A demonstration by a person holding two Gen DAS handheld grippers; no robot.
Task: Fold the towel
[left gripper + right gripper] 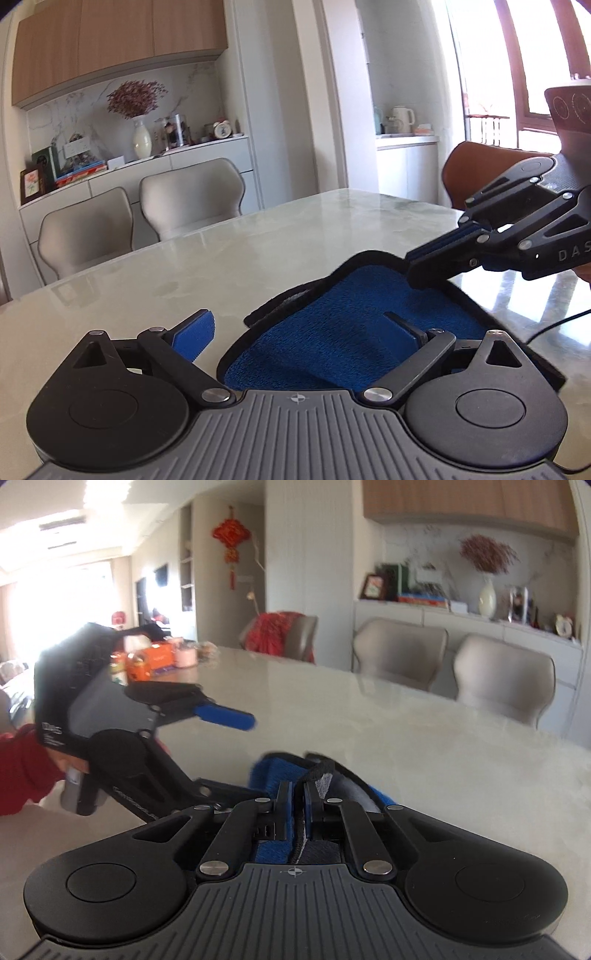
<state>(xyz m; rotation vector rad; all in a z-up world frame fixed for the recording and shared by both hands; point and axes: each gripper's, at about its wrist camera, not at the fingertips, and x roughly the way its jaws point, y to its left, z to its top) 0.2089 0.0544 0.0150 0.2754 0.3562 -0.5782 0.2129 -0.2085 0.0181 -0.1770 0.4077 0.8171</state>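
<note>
A blue towel (343, 325) with a black hem lies bunched on the pale marble table (258, 243). My left gripper (299, 328) is open, its jaws spread wide around the towel's near part, one pad on the cloth. My right gripper (417, 266) comes in from the right and is shut on the towel's far edge. In the right wrist view my right gripper (298, 794) pinches the towel (273, 771) by its hem, and the open left gripper (221, 753) shows at the left.
Two beige chairs (192, 195) stand at the table's far side, a brown chair (476, 166) at the right end. Boxes and cups (159, 657) sit on the table's far left end in the right wrist view. A cable (554, 325) lies at the right.
</note>
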